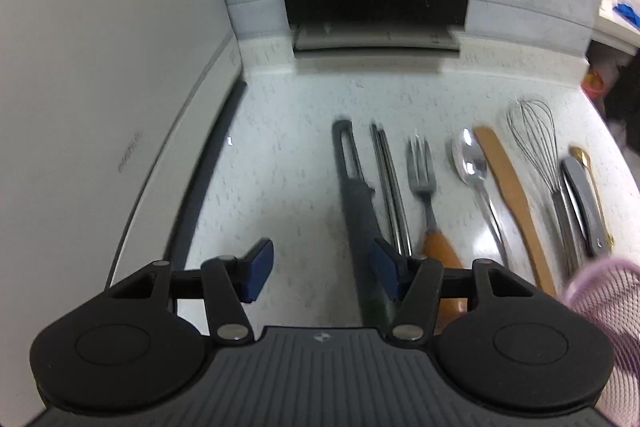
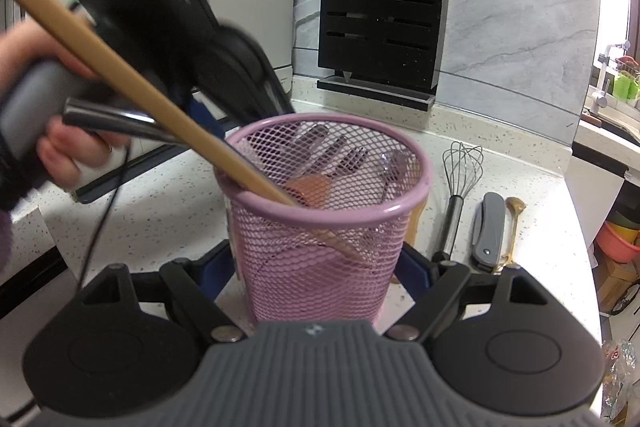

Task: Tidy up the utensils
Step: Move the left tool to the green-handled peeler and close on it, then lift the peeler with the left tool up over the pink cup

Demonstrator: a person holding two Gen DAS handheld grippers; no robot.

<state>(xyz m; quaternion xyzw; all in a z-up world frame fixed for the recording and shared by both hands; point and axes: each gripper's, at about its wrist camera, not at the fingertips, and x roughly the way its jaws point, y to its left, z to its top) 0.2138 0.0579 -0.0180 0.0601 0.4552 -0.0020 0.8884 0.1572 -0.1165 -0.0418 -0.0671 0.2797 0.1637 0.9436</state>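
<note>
A row of utensils lies on the white counter: a dark grey peeler (image 1: 354, 195), metal chopsticks (image 1: 390, 187), an orange-handled fork (image 1: 422, 183), a spoon (image 1: 474, 171), a wooden spatula (image 1: 512, 187), a whisk (image 1: 538, 147), a folding knife (image 1: 584, 199) and a gold spoon (image 1: 590, 167). My left gripper (image 1: 320, 267) hangs open over the peeler's handle end, which lies just inside the right pad (image 1: 384, 267), ungripped. My right gripper (image 2: 316, 267) is shut on a pink mesh cup (image 2: 332, 251), which holds a long wooden handle (image 2: 120, 67) and a metal handle (image 2: 112, 119), both leaning left.
A black knife block (image 2: 384, 7) stands against the marble back wall. A white appliance (image 1: 100, 87) borders the counter on the left. The counter's right edge drops off past the gold spoon (image 2: 514, 223). A hand (image 2: 68, 155) holds the blurred left gripper (image 2: 240, 115) above the cup's left rim.
</note>
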